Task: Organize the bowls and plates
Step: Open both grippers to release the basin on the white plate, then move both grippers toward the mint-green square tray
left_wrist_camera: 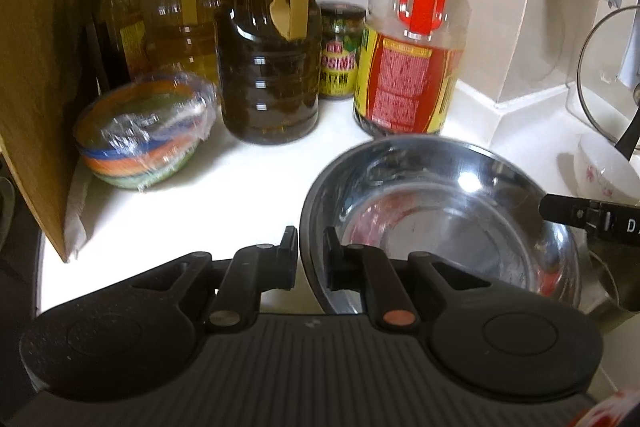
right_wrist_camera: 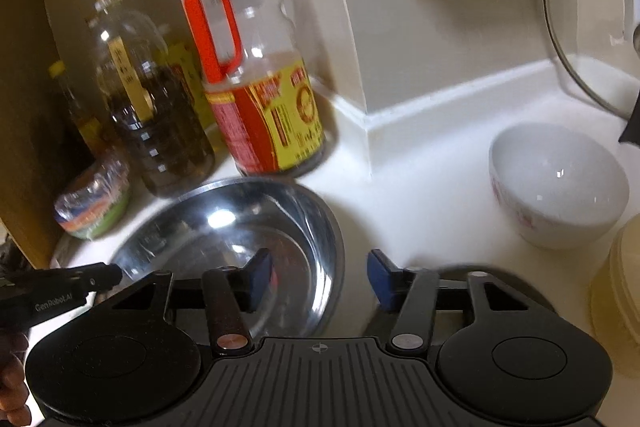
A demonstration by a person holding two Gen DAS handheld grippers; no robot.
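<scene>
Left gripper (left_wrist_camera: 313,255) clamped, right gripper (right_wrist_camera: 320,281) wide.

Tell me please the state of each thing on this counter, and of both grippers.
Steel bowl: upright, empty, rim between left gripper's fingers.
White bowl: upright, empty.
Coloured bowls: stacked, wrapped in plastic film.
Red-handled bottle: upright, partly full.
Left gripper: closed on steel bowl.
Right gripper: open, holding nothing.

Shiny steel bowl (left_wrist_camera: 440,211) upright on counter, white bowl (right_wrist_camera: 560,183) nearby
</scene>
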